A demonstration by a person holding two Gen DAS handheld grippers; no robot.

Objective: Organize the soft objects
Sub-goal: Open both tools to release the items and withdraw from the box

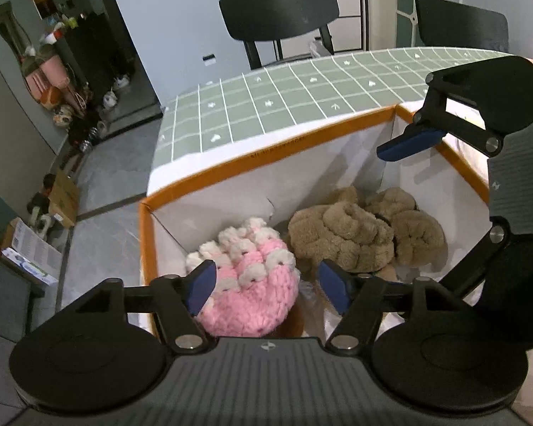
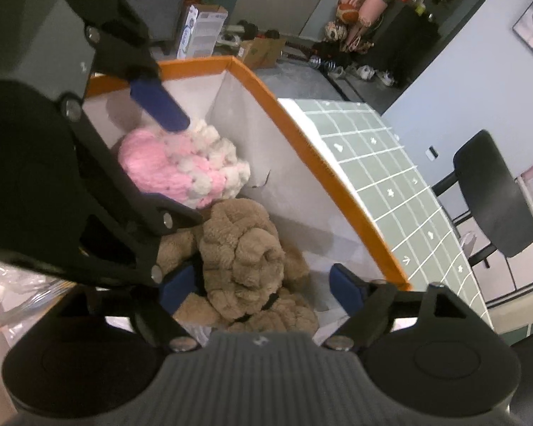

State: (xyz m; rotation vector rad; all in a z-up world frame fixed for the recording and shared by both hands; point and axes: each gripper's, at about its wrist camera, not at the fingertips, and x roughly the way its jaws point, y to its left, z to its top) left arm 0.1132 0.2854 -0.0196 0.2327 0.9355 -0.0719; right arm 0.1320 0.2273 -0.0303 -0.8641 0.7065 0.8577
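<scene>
A white box with an orange rim [image 1: 266,156] [image 2: 302,135] holds two soft things. A pink and white knitted piece [image 1: 252,284] [image 2: 174,163] lies at one end, a brown plush toy [image 1: 355,238] [image 2: 245,259] beside it. My left gripper [image 1: 266,285] hangs open over the knitted piece, whose edge sits at the left pad while the right pad stands clear of it. My right gripper [image 2: 263,289] is open above the plush toy, with the toy lying loose between its blue pads. Each gripper's blue finger [image 1: 412,140] [image 2: 160,110] shows in the other's view.
The box stands against a table with a green checked cloth [image 1: 302,96] [image 2: 401,191]. Two black chairs [image 1: 280,14] [image 2: 494,191] stand behind the table. Crumpled clear plastic [image 2: 25,294] lies outside the box. Cartons and clutter [image 1: 53,209] line the floor and wall.
</scene>
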